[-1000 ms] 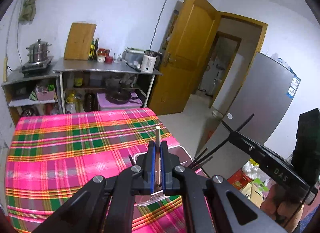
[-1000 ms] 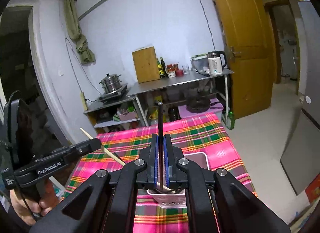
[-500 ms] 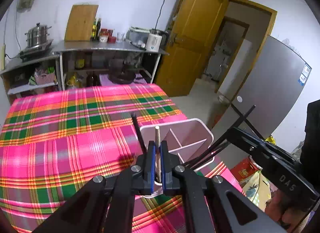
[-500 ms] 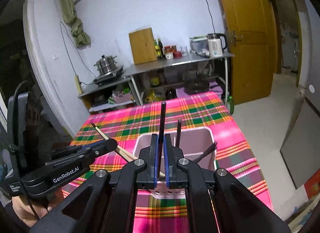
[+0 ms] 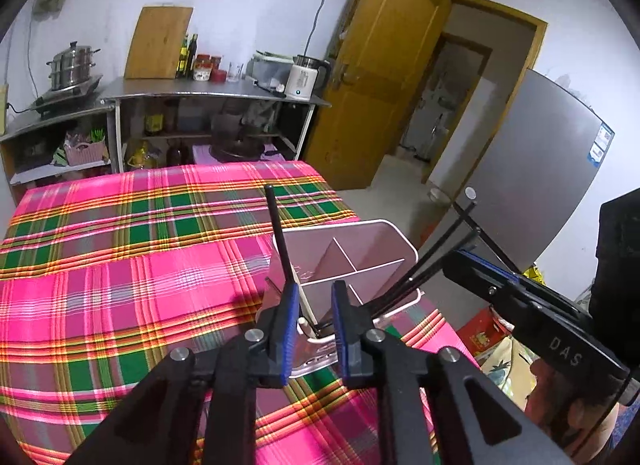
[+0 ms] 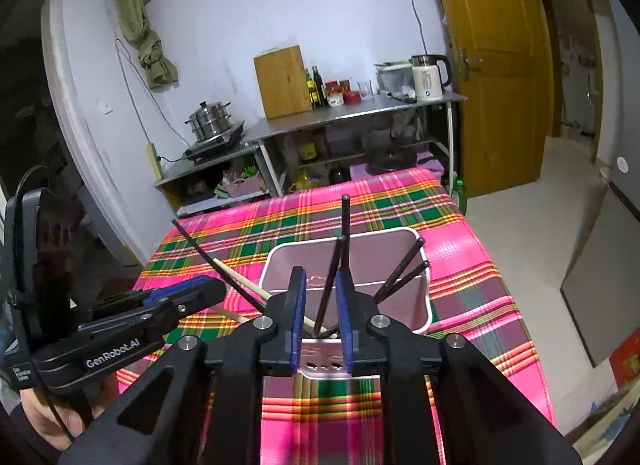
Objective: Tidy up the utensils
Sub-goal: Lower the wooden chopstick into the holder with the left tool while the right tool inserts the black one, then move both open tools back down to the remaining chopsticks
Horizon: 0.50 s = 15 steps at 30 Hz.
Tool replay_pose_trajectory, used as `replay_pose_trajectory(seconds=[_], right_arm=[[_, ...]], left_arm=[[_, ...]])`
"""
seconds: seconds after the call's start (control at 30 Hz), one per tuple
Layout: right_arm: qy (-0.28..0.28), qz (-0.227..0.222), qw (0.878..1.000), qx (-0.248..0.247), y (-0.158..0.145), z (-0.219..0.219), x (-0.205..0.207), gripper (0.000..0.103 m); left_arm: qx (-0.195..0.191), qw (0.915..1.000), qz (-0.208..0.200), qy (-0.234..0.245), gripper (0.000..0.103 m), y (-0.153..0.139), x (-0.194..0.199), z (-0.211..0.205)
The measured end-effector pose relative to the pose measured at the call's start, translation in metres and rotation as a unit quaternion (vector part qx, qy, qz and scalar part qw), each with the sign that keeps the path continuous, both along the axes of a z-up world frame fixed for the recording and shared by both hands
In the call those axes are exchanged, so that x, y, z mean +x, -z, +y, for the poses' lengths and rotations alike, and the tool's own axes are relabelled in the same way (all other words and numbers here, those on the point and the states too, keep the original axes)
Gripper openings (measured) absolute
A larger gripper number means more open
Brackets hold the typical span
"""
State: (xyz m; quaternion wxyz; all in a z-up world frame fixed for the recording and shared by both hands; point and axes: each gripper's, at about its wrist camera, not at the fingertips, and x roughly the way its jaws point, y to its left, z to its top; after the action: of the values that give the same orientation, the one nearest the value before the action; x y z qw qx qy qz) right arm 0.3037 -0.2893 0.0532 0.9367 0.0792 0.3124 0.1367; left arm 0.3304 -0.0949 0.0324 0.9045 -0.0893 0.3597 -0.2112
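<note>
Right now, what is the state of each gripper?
Left gripper: jaws just opened, holding nothing; wooden chopstick between them.
Right gripper: just opened; dark chopstick released.

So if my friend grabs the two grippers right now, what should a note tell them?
Left gripper: jaws have just been opening; a light wooden chopstick stands loose between them, already in the holder.
Right gripper: jaws have just been opening too; a dark chopstick stands loose between them.
The pink-white holder sits on the checked tablecloth, with several dark chopsticks leaning in it.
Done: both chopsticks dropped in.
Left: lift both grippers clear; no more utensils are visible on the cloth.
</note>
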Motion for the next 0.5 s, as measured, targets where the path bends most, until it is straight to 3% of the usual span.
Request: replay_pose_trajectory(seconds=[0.5], right_arm=[[-0.009,-0.041,0.999,-0.014,-0.017,0.010,-0.057,0.016]], left_arm=[[-0.002,0.9991,-0.040,-0.015,0.016,-0.025,-0.064,0.027]])
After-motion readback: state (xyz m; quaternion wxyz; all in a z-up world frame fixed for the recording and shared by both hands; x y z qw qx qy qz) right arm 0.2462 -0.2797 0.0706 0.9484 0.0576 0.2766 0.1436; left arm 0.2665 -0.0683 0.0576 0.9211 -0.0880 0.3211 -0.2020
